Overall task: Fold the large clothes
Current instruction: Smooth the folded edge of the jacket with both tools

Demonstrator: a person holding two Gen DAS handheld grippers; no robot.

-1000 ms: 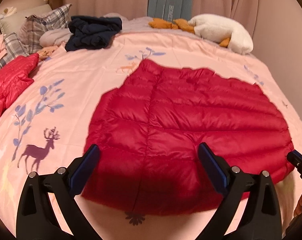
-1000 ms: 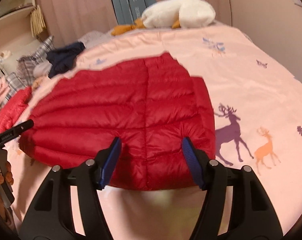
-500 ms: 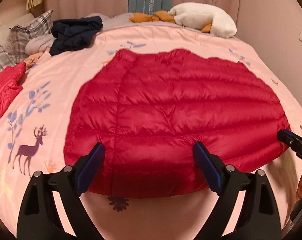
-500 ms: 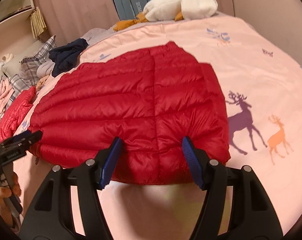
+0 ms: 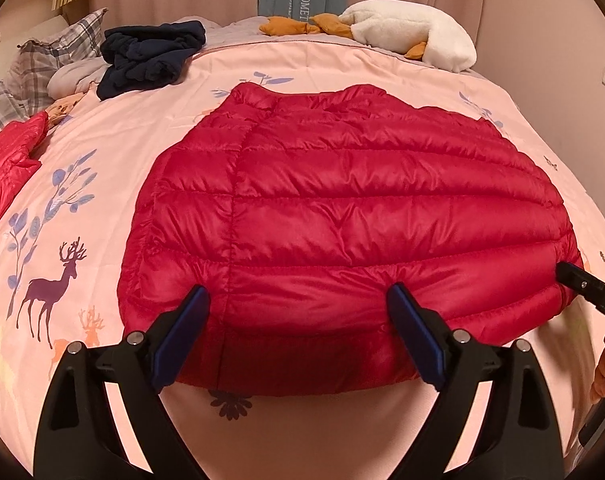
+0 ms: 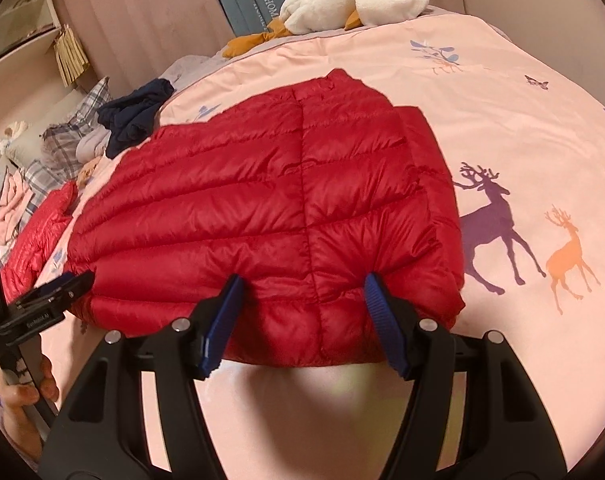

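Observation:
A red quilted down jacket lies spread flat on the pink bedspread, also in the right wrist view. My left gripper is open, its blue pads at the jacket's near hem, left of centre. My right gripper is open at the near hem by the jacket's right corner. Neither holds cloth. The right gripper's tip shows at the left view's right edge; the left gripper shows at the right view's left edge.
A second red jacket lies at the left. A dark navy garment, plaid pillows and a white plush goose lie at the far side. Curtains and a wall stand behind the bed.
Both grippers have come closer to the jacket's near hem, so the jacket fills more of each view. Both stay open.

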